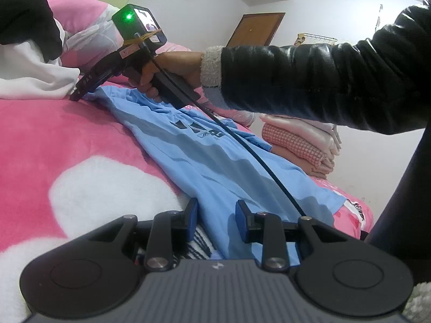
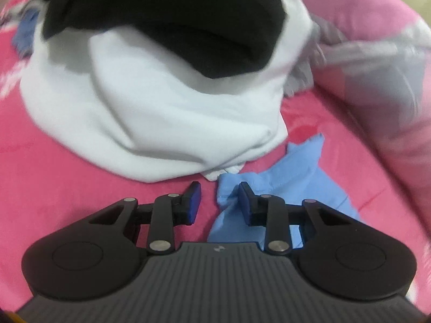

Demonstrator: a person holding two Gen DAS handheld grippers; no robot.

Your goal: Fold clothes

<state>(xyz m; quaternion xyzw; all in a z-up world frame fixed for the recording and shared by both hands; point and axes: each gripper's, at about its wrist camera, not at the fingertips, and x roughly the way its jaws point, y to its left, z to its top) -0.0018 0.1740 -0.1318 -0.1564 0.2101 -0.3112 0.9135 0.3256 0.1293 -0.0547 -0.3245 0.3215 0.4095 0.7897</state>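
A light blue T-shirt (image 1: 215, 158) with dark print lies stretched along the pink blanket (image 1: 67, 134). My left gripper (image 1: 216, 220) rests at its near end. Its jaws stand apart, and the flat cloth lies between and under the blue pads (image 1: 191, 222). At the far end, a hand in a black leather sleeve (image 1: 309, 80) points my right gripper (image 1: 76, 95) down at the shirt. In the right wrist view the right gripper (image 2: 219, 202) is open. A bunched corner of the blue shirt (image 2: 282, 180) touches its right pad, and the left pad is over bare blanket.
A white garment (image 2: 150, 118) with a black one (image 2: 167, 18) on top is heaped just beyond the shirt's far corner. A pink and grey pillow (image 2: 377, 80) lies to the right of the heap. Folded pink clothes (image 1: 296, 142) are stacked near the bed's far edge. A black cable (image 1: 242, 150) crosses above the shirt.
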